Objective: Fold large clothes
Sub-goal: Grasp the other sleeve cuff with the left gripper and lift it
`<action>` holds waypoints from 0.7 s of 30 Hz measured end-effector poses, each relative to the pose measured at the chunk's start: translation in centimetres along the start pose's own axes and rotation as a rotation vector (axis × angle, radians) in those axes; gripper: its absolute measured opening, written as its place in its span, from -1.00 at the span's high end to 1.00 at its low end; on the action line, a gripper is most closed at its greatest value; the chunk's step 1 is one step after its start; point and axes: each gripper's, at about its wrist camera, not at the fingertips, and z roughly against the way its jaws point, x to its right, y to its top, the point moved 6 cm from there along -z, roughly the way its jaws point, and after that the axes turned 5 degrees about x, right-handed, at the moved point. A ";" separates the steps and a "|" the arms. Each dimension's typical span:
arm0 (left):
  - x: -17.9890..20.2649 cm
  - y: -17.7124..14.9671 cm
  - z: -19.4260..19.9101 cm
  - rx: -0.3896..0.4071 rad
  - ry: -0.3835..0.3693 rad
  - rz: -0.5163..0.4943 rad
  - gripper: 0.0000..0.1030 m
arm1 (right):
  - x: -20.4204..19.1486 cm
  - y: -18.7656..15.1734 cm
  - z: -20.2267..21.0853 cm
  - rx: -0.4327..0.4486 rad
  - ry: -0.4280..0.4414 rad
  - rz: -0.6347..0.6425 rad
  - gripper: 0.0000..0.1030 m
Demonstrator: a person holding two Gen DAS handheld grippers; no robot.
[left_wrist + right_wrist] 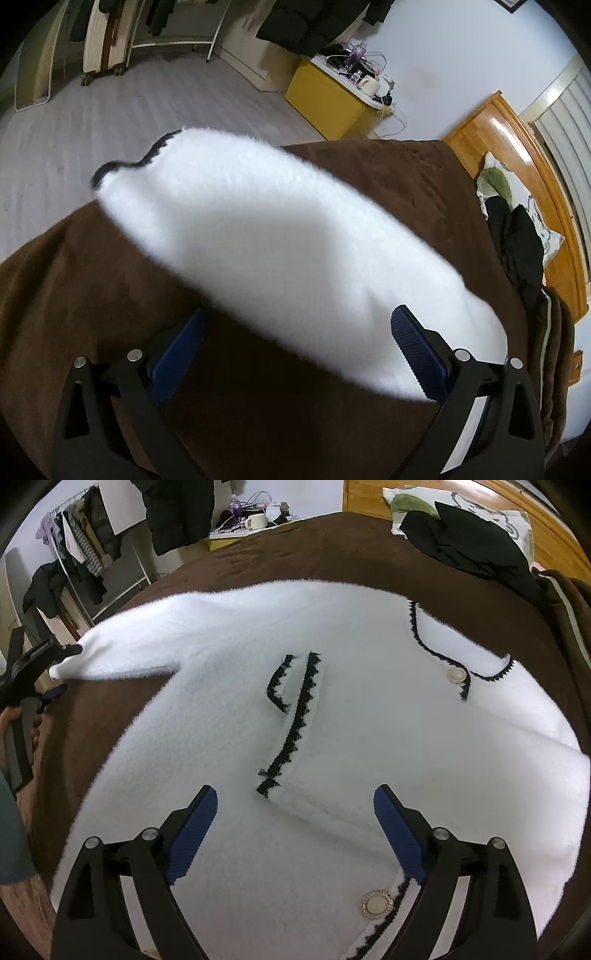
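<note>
White fuzzy cardigan (pixel 332 720) with black trim lay spread on the brown blanket (pixel 240 565), bearing no readable label or writing. Right gripper (pixel 295 812) hovered over it, fingers spread. Left gripper (pixel 299 332) stood spread around the sleeve (pixel 258 229).

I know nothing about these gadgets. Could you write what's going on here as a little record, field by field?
Setting: bedroom, brown blanket covering the bed
Garment: white fuzzy cardigan with black trim, spread flat
Sleeve: stretched out to the side, off the body
Left gripper: open, sleeve passing between its fingers
Right gripper: open, above the cardigan's front, holding nothing
Buttons: one near collar
Also on bed: black clothing
</note>
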 end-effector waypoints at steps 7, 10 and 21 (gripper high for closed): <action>-0.3 2.5 -1.7 -0.015 0.039 0.022 -0.87 | -1.0 0.8 -1.2 -0.001 0.024 0.009 -0.68; 0.0 3.0 -1.7 -0.011 0.010 0.040 -0.85 | -1.5 1.8 -1.6 0.008 0.038 0.011 -0.68; 2.7 4.9 1.6 0.094 0.011 -0.118 0.69 | -4.5 7.6 -5.8 0.049 0.110 -0.018 -0.38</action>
